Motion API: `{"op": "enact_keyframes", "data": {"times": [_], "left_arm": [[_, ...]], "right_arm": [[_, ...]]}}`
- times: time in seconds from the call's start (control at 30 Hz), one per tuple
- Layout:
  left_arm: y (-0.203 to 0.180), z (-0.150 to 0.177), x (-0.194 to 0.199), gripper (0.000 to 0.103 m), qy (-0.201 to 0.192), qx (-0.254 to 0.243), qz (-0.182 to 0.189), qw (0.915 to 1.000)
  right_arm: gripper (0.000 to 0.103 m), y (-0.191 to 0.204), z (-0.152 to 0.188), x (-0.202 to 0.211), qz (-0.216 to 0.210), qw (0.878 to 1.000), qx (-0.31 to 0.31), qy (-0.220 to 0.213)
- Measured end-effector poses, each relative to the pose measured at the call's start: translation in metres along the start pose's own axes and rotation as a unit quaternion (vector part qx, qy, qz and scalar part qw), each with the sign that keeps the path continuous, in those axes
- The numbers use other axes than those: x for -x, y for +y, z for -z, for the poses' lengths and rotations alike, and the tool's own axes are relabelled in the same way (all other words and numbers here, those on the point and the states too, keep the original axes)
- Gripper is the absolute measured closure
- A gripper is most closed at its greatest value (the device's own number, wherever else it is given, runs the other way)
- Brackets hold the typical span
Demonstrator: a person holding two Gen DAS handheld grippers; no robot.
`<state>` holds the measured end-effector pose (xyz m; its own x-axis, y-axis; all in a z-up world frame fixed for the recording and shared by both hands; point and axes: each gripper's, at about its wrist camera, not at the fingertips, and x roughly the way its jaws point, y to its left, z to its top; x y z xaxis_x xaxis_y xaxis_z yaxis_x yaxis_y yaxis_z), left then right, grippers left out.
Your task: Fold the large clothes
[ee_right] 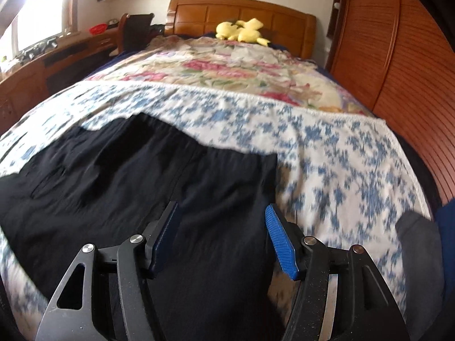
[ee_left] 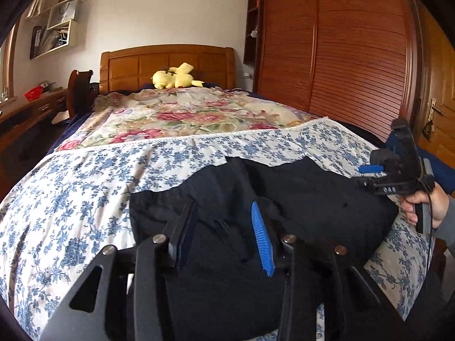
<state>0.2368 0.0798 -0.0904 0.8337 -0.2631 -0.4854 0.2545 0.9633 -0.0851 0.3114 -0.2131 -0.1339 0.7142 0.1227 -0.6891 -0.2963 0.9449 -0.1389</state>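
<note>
A large black garment [ee_left: 298, 199] lies spread on the blue-flowered sheet [ee_left: 85, 184] at the foot of the bed. My left gripper [ee_left: 224, 213] is open just above it, with a raised fold of black cloth between the blue pads; contact is unclear. In the right wrist view the same garment [ee_right: 128, 176] fills the lower left. My right gripper [ee_right: 221, 216] is open over its right part, jaws wide apart, nothing held. The right gripper also shows in the left wrist view [ee_left: 369, 170], held by a hand at the garment's right edge.
A pink-flowered quilt [ee_left: 184, 116] covers the far half of the bed, with a yellow plush toy [ee_left: 175, 78] by the wooden headboard [ee_left: 167, 62]. A wooden wardrobe [ee_left: 341, 42] runs along the right. A desk [ee_left: 25, 108] and chair [ee_left: 81, 91] stand on the left.
</note>
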Motion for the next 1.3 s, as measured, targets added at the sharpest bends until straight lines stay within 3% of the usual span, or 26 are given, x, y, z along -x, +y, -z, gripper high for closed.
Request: {"op": "enact_keyframes", "data": {"times": [0.33, 0.47, 0.57, 0.8, 0.9, 1.0, 1.3], "left_arm": [[-0.027, 0.013, 0.001, 0.063, 0.016, -0.015, 0.017, 0.9996], [-0.035, 0.019, 0.002, 0.063, 0.021, -0.024, 0.015, 0.9994], [-0.041, 0.022, 0.006, 0.062, 0.022, -0.026, 0.013, 0.9993], [-0.048, 0.03, 0.02, 0.062, 0.02, -0.033, 0.006, 0.9992], [-0.04, 0.04, 0.028, 0.062, 0.026, -0.028, -0.003, 0.9993], [-0.022, 0.052, 0.037, 0.062, 0.026, -0.019, -0.039, 0.9987], [0.043, 0.082, 0.068, 0.062, 0.03, 0.052, -0.084, 0.9947]], "right_arm": [[0.04, 0.004, 0.062, 0.033, -0.009, 1.0, 0.005, 0.026], [0.039, -0.004, 0.082, 0.025, -0.003, 0.999, -0.02, 0.049], [0.038, -0.007, 0.095, 0.022, -0.008, 0.998, -0.044, 0.036], [0.039, -0.005, 0.098, 0.03, -0.001, 0.999, -0.04, 0.035], [0.038, -0.006, 0.1, 0.033, 0.0, 0.999, -0.038, 0.032], [0.038, -0.008, 0.104, 0.035, 0.005, 0.999, -0.035, 0.03], [0.037, -0.019, 0.11, 0.037, 0.011, 0.998, -0.055, 0.034]]}}
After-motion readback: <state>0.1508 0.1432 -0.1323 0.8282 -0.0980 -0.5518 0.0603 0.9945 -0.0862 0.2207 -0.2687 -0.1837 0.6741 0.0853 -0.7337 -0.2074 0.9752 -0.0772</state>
